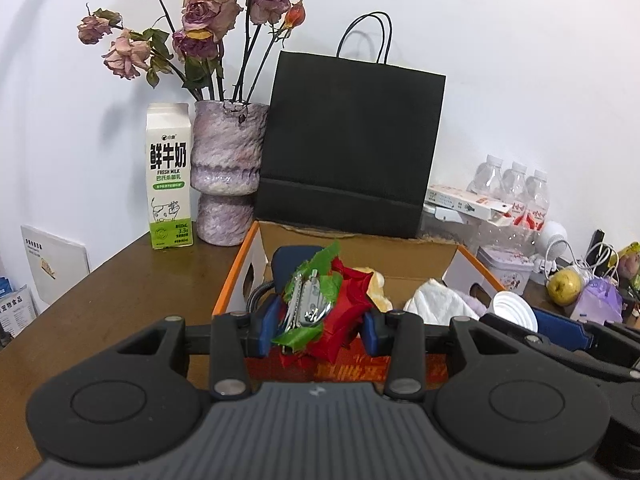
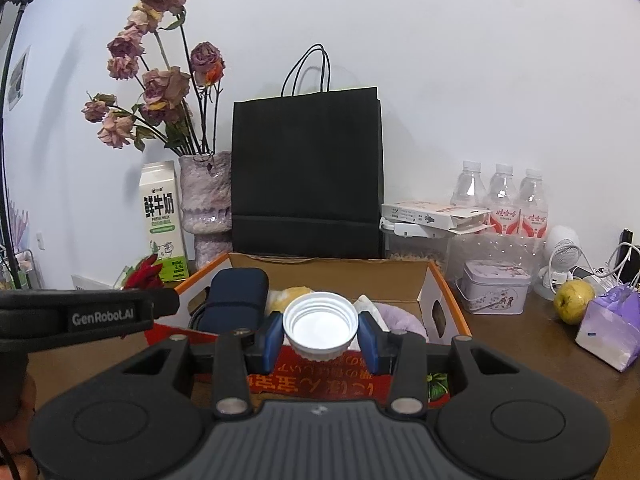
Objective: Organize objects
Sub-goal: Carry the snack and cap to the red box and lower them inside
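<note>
My left gripper [image 1: 318, 330] is shut on a red artificial rose [image 1: 346, 308] with green leaves; a small metal clip lies against it. The rose hangs over the near rim of an open cardboard box [image 1: 236, 276] with orange edges. My right gripper [image 2: 320, 334] is shut on a white ribbed plastic lid [image 2: 320, 322], its hollow side facing the camera, also above the box [image 2: 430, 292]. Inside the box lie a dark blue pouch [image 2: 238, 300], something yellow, a white cloth [image 1: 438, 304] and a lilac fluffy item [image 2: 400, 320]. The left gripper's body shows at the left of the right wrist view.
Behind the box stand a black paper bag [image 1: 348, 148], a purple vase of dried roses [image 1: 226, 176] and a milk carton [image 1: 168, 176]. To the right are three water bottles [image 2: 500, 204], a lilac tin [image 2: 496, 292], a green pear [image 2: 574, 300], a small fan and cables.
</note>
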`<state>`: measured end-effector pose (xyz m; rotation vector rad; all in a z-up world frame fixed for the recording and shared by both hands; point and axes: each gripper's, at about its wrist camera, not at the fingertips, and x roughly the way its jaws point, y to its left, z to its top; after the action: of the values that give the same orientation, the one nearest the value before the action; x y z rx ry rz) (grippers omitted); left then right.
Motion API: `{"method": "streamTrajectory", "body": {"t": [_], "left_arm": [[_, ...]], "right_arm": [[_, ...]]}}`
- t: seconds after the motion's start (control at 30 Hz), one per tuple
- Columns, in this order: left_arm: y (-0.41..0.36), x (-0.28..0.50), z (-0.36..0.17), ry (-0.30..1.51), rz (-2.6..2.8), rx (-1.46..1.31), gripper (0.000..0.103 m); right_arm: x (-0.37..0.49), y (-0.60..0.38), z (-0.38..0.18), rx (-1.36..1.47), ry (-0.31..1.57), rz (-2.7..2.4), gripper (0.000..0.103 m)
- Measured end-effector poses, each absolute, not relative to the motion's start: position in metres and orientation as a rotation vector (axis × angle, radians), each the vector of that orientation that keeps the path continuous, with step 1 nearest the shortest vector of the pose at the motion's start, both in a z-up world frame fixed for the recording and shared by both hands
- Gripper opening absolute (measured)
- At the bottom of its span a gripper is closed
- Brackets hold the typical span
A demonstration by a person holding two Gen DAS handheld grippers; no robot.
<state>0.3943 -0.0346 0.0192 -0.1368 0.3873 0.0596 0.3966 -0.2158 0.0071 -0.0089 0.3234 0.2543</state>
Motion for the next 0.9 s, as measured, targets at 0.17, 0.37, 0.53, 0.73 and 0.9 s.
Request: {"method": "streamTrajectory", "body": {"t": [0.17, 0.37, 0.53, 0.73, 0.9], "left_arm": [[-0.035, 0.411, 0.021, 0.384, 0.055, -0.14, 0.041], [-0.034, 0.429, 0.022, 0.381, 0.051, -0.145, 0.041], [-0.037, 0.446, 0.024, 0.373, 0.041, -0.141, 0.041], [-0.04, 0.467, 0.023, 0.374, 0.036, -0.134, 0.041], [-0.043, 0.483, 0.02, 0.372, 0.039, -0.125, 0.041]], "right_arm": [[0.416, -0.216, 0.008, -0.01, 0.329, 0.252, 0.039], [0.439, -0.216, 0.01, -0.014, 0.333, 0.25, 0.039], [0.457, -0.213, 0.009, -0.028, 0.339, 0.253, 0.039], [0.479, -0.209, 0.009, -0.049, 0.345, 0.262, 0.039], [0.495, -0.207, 0.008, -0.061, 0.353, 0.262, 0.039]]}}
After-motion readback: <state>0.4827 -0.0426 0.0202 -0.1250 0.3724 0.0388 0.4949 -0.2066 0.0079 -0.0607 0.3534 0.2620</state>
